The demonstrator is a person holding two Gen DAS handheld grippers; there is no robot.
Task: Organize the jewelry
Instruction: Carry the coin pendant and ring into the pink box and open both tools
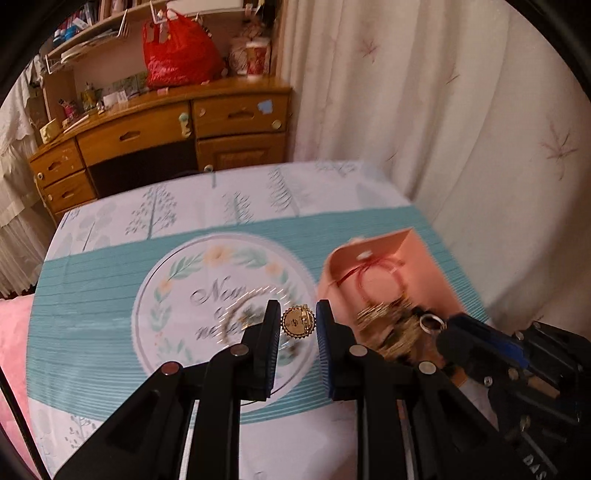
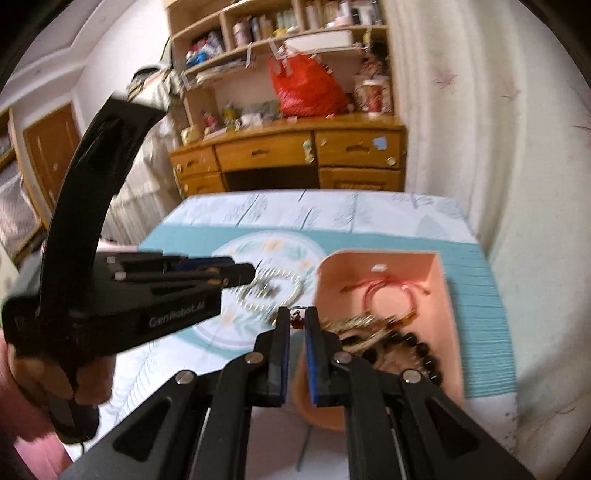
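Hovering with fingers apart, the left hand-held gripper (image 1: 298,322) frames a gold brooch (image 1: 299,322) — the right hand-held gripper (image 2: 297,321), narrowly parted, nears the pink box (image 2: 448,295) of jewelry.

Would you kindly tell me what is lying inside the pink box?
The pink box holds a red cord bracelet, dark beads and a blurred heap of gold pieces. Whatever lies beneath the heap is covered.

Lived-in home bedroom: wooden desk (image 1: 192,125) with cluttered shelves (image 2: 273,33), curtains (image 1: 424,92).
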